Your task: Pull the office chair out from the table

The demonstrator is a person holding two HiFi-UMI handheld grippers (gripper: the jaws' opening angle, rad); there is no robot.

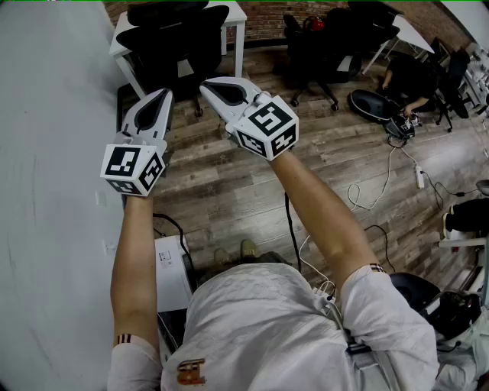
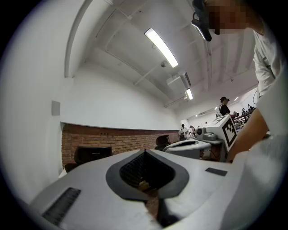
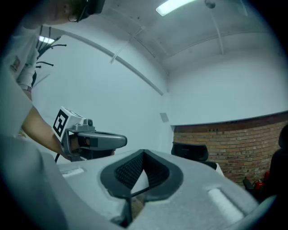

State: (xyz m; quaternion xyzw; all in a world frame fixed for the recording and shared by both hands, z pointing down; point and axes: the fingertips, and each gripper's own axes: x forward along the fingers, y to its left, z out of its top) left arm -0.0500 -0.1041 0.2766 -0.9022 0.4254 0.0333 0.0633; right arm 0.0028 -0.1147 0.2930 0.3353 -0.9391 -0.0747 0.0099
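Note:
A black office chair (image 1: 174, 32) stands tucked under a white table (image 1: 238, 15) at the far end of the wooden floor. Both grippers are held out level, side by side, short of the chair and touching nothing. My left gripper (image 1: 161, 96) is shut and empty; my right gripper (image 1: 207, 86) is shut and empty too. The left gripper view shows its closed jaws (image 2: 145, 152), the chair's backrest (image 2: 92, 154) before a brick wall, and the right gripper (image 2: 189, 144) beside it. The right gripper view shows its closed jaws (image 3: 144, 153), the chair (image 3: 190, 151) and the left gripper (image 3: 96, 140).
A white wall (image 1: 53, 191) runs along the left. More black chairs (image 1: 328, 38) and a second table stand at the back right, where a person (image 1: 412, 84) crouches. Cables (image 1: 374, 191) trail over the floor. A white box (image 1: 172, 267) sits near my feet.

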